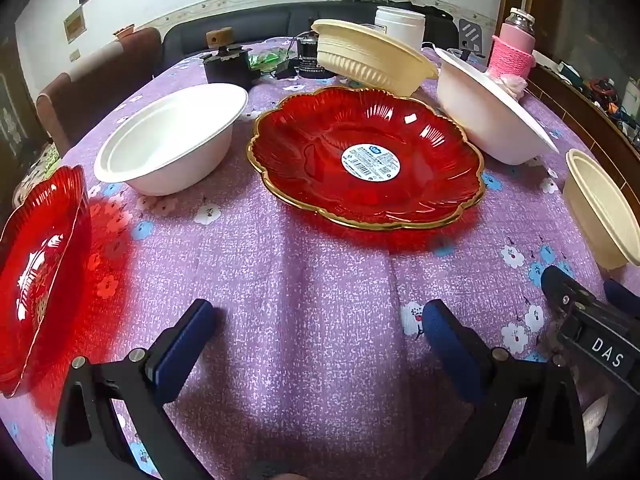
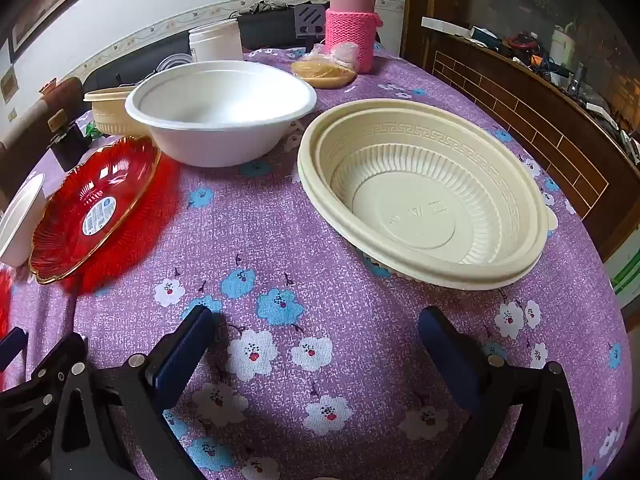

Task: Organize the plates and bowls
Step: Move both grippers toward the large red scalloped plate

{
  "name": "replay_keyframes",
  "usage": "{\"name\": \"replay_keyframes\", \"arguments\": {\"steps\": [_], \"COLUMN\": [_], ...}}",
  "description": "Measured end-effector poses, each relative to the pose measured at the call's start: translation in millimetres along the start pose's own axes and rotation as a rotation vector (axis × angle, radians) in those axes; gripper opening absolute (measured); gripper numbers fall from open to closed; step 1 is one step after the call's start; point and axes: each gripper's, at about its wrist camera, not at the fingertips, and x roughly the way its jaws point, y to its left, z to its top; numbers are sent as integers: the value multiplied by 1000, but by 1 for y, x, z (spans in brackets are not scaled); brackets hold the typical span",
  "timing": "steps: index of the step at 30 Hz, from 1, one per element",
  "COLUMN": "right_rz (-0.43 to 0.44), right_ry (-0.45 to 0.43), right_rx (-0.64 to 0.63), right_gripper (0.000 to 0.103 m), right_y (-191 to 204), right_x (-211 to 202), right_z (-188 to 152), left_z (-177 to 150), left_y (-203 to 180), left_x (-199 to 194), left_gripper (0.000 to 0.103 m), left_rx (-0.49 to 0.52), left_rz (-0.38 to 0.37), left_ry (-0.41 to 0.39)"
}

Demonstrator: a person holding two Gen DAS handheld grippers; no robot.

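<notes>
On the flowered purple bench (image 1: 320,300), left to right: a ribbed red plate (image 1: 36,280), a smooth white bowl (image 1: 172,140), a gilt-rimmed scalloped red plate (image 1: 366,158), a second white bowl (image 2: 220,110), a fluted cream bowl (image 2: 424,196). My left gripper (image 1: 318,330) and right gripper (image 2: 316,332) hover low, jaws apart, holding nothing.

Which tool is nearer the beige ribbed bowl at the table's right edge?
Right. The right tool sits open just short of the beige ribbed bowl; the left tool is farther left, facing the red plate.
</notes>
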Motion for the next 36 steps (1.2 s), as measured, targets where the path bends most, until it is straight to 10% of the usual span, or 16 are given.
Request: {"name": "replay_keyframes", "arguments": {"steps": [23, 31, 36], "right_rz": [1, 46, 176], "right_ry": [27, 52, -63], "right_rx": [2, -78, -129], "right_gripper": [102, 96, 92], "right_y": [1, 6, 36], "right_x": [-1, -21, -78], "right_z": [0, -19, -22], "left_z": [-44, -65, -71], "left_y": [31, 144, 219], "left_x": [-51, -146, -176], "left_gripper": [103, 103, 103], "left_rx": [96, -40, -137], "left_rz": [-161, -277, -205], "left_ry": [33, -147, -264]}}
